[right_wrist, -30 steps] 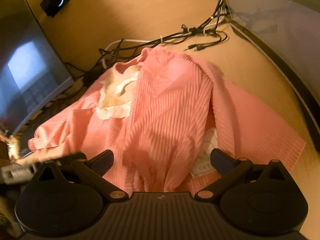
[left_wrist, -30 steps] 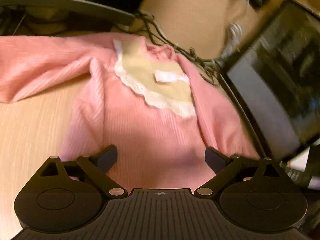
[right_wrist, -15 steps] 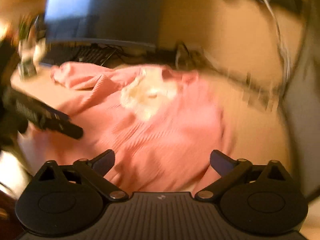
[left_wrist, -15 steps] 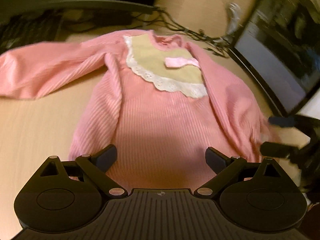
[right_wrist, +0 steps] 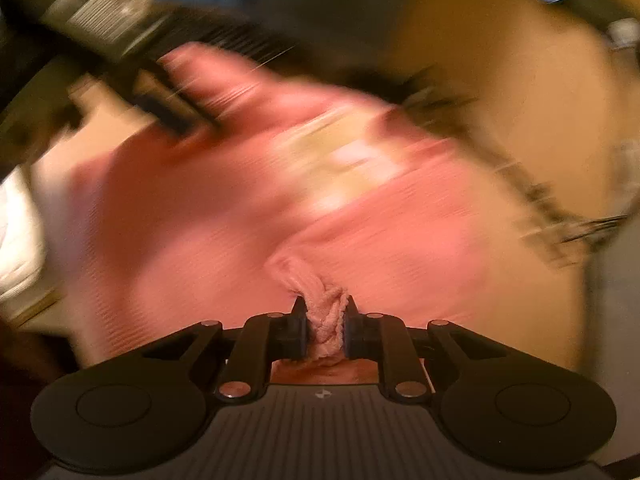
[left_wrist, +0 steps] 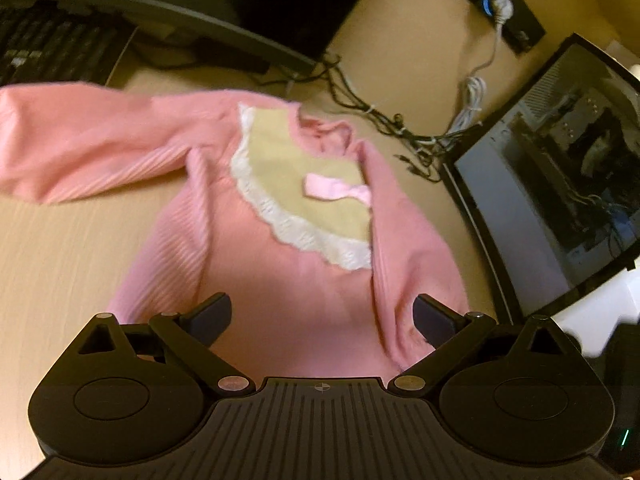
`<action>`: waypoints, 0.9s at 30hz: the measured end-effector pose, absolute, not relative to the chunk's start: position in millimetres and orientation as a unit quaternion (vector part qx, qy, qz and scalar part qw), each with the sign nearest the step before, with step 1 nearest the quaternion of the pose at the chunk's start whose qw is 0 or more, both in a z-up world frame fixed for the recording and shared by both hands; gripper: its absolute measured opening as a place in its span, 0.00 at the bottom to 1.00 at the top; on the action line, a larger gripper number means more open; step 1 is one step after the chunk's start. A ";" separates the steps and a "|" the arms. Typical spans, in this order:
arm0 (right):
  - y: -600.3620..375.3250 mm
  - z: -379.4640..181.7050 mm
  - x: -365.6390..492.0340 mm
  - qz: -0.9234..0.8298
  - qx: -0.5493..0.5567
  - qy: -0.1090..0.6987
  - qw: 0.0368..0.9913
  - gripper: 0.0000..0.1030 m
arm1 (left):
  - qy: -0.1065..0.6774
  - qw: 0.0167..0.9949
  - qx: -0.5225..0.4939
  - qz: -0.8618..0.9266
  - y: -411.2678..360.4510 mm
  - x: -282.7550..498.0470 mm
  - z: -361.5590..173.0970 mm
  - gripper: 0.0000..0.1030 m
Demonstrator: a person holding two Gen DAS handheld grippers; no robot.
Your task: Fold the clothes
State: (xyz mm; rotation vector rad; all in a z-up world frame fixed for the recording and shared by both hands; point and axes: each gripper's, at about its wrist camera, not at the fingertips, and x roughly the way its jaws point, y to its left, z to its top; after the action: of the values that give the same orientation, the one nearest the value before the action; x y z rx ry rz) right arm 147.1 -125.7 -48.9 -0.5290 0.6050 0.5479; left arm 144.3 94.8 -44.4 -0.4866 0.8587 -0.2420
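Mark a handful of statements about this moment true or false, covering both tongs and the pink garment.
1. The right tongs are clamped on a bunch of the pink garment. True; they have just closed on it.
2. The left tongs grip a sleeve. False: they stand open, holding nothing.
3. The garment's cream bib has white lace trim and a pink bow. True.
4. The garment lies in a basket. False: it is spread on a wooden desk.
5. A tangle of cables lies beyond the collar. True.
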 end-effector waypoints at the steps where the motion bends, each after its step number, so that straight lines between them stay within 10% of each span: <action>1: -136.3 -31.3 155.0 0.226 -0.247 0.261 0.905 0.14 | 0.408 0.876 -0.229 -0.117 94.2 143.2 -42.1 0.97; 12: -164.3 5.2 212.9 -0.011 -0.251 0.171 0.953 0.17 | 0.393 0.885 -0.215 -0.126 90.4 145.5 -35.1 0.97; 20: -161.7 2.7 210.0 -0.026 -0.226 0.140 0.963 0.61 | 0.404 0.888 -0.188 -0.117 95.0 155.0 -43.2 0.98; 27: -166.2 -42.2 225.7 0.133 -0.053 0.362 0.921 0.48 | 0.419 0.885 -0.184 -0.089 125.2 171.9 -52.8 0.97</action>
State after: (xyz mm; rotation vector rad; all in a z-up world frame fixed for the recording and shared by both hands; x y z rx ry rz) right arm 225.7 -166.2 -42.2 -0.1084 0.7426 0.2735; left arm 171.9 125.2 -52.8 -0.3819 0.8712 -0.1846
